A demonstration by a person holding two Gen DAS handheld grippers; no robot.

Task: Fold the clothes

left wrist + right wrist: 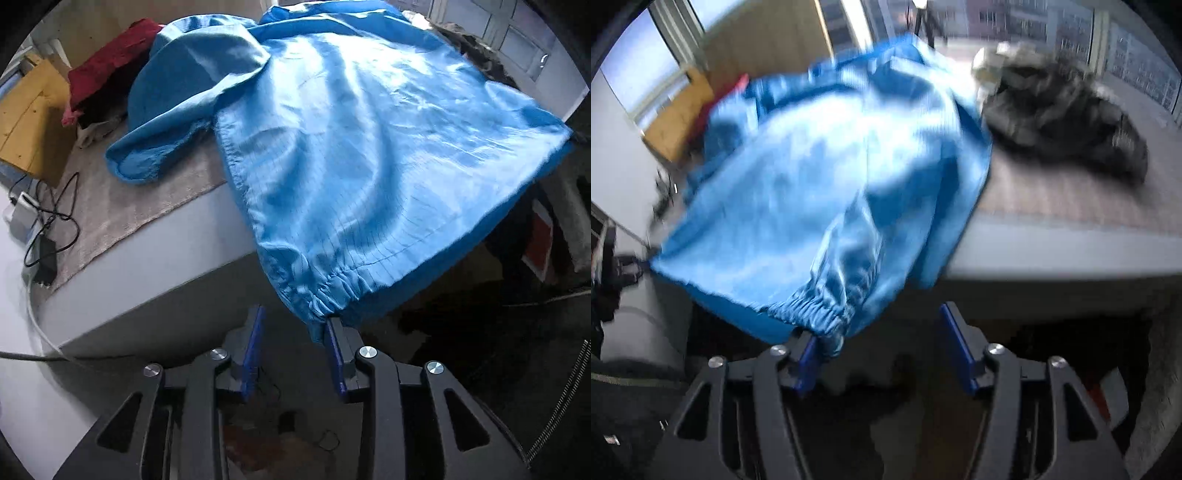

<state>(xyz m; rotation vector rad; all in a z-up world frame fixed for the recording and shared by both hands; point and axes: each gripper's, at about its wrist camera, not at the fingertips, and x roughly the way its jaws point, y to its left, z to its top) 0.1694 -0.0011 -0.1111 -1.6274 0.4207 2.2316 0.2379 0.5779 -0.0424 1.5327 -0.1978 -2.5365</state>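
Risking a slide off the table edge [155, 266], with the blue garment [351, 147] overhanging just ahead of both sets of jaws, left gripper [293, 350] and right gripper [882, 350] standing apart, gathered cuffs merely brushing one pad each.

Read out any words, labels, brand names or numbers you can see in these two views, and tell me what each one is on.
None can be read.
Blue garment: no print or tag visible.
Red cloth: plain.
Red and white item beyond the table edge: no lettering can be made out.
Small pale tag at the lower left of the right wrist view: too small and blurred.
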